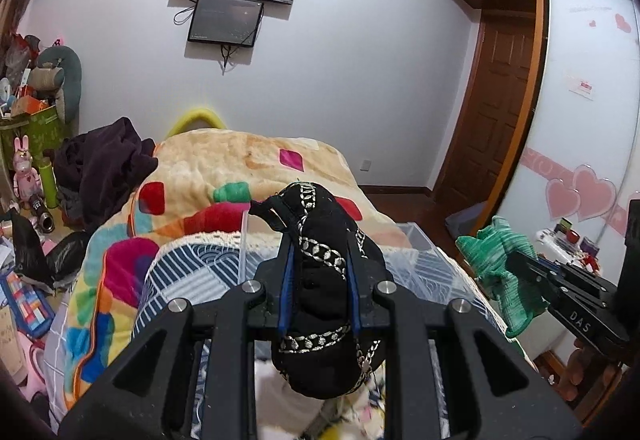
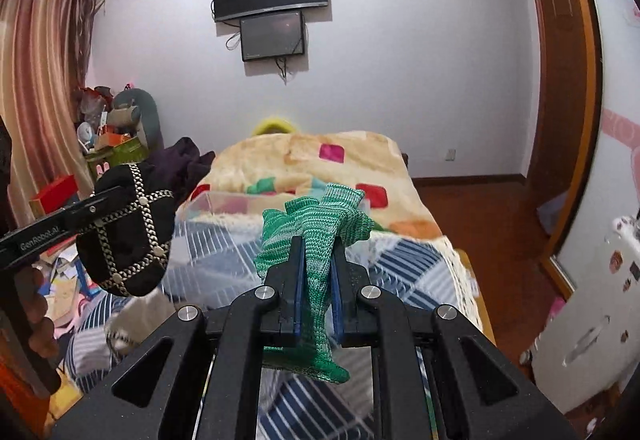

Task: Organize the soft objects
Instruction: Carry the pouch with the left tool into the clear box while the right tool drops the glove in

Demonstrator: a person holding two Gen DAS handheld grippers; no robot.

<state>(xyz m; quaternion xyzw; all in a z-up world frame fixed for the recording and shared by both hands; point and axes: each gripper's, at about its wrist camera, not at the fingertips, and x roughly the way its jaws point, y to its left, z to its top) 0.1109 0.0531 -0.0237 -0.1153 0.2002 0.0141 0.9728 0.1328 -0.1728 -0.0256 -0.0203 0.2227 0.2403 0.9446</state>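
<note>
Item 1: black pouch (image 1: 320,280), soft dark fabric crossed by silver chain trim with studs. Position: centre of the left wrist view, held in the air above the bed (image 1: 192,175). The left gripper (image 1: 320,272) has its jaws closed on the pouch's middle, the blue pads (image 1: 286,280) pressing in on both sides, with the fabric bulging above and below the grip. Handling: judged light and squashy; the chain trim is the only hard part and may slide against the pads, so a grip on plain cloth between the chains looks safer.

Item 2: green knit piece (image 2: 316,252), ribbed and bunched, possibly a sock or glove; its type cannot be told. Position: centre of the right wrist view, likewise held above the bed. The right gripper (image 2: 318,272) is closed across its midsection, a cuff sticking up above the jaws and a tail drooping below. Handling: judged very light, stretchy and limp; loose ends will dangle and could snag, so a grip at the bunched middle suits it.

Item 3: clear plastic box (image 2: 208,203), lying on the bed beyond both grippers, in the middle of both views; probably where the soft objects are to go.
</note>
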